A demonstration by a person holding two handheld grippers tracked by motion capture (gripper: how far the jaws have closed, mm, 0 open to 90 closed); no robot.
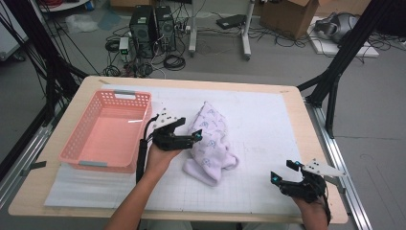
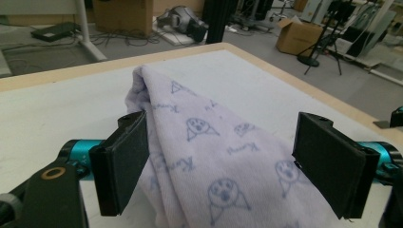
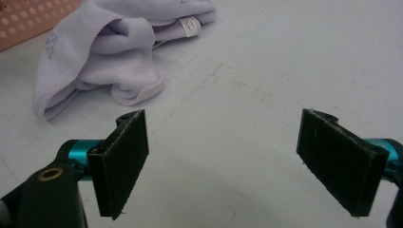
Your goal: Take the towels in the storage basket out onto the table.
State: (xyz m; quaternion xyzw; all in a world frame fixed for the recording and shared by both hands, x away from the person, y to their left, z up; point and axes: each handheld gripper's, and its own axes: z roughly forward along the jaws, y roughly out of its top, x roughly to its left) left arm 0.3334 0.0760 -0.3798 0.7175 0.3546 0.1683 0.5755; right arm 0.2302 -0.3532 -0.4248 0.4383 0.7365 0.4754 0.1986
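Observation:
A crumpled lilac towel (image 1: 212, 143) with small printed faces lies in the middle of the white gridded mat (image 1: 258, 124). My left gripper (image 1: 188, 129) is open at the towel's left side. In the left gripper view the towel (image 2: 204, 109) lies between the wide-apart jaws; the left pad (image 2: 124, 161) is at the cloth's edge and the right pad (image 2: 332, 166) is clear of it. My right gripper (image 1: 283, 171) stands open near the table's front right edge with nothing between its jaws. From there the towel (image 3: 109, 52) lies bunched ahead of that gripper (image 3: 221, 142) to its left.
A pink plastic basket (image 1: 115, 94) stands to the left of the towel, close behind my left hand; its corner (image 3: 28, 19) shows in the right gripper view. The table's wooden edge (image 1: 306, 115) runs just right of the mat. Computers, cables and boxes sit on the floor beyond.

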